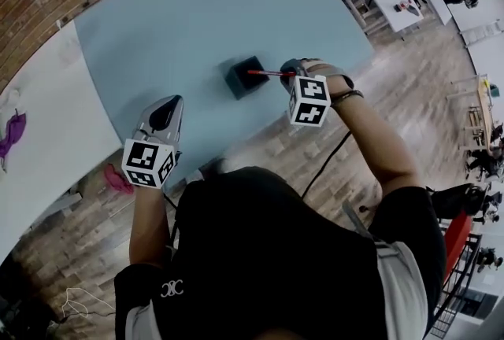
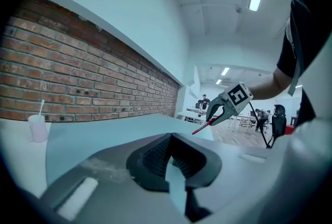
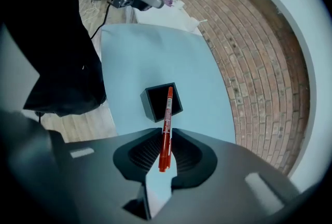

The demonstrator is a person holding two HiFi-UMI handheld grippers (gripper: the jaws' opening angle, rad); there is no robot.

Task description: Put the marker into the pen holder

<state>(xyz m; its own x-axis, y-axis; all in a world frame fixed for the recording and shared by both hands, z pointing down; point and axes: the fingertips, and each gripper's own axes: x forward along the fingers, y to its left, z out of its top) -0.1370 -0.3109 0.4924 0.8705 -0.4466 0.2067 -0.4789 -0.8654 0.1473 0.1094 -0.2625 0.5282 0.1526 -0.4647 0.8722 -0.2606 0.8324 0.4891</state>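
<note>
The black square pen holder [image 1: 245, 77] [image 3: 161, 101] stands open-topped on the light blue table [image 1: 197, 16], towards its near edge. My right gripper [image 1: 288, 73] [image 3: 166, 142] is shut on a red marker [image 1: 268, 73] [image 3: 166, 122]. It holds the marker by its rear part and points steeply down. The marker's free end reaches over the holder's opening, above it. My left gripper [image 1: 168, 105] [image 2: 169, 137] hovers at the table's near left edge, jaws together and empty. In the left gripper view the right gripper [image 2: 218, 114] and marker [image 2: 202, 127] show far off.
A white table [image 1: 47, 134] adjoins on the left with a purple object [image 1: 12, 130] on it, and a cup with a straw [image 2: 37, 127] stands by the brick wall [image 2: 78, 78]. A pink item [image 1: 118, 179] lies on the wooden floor.
</note>
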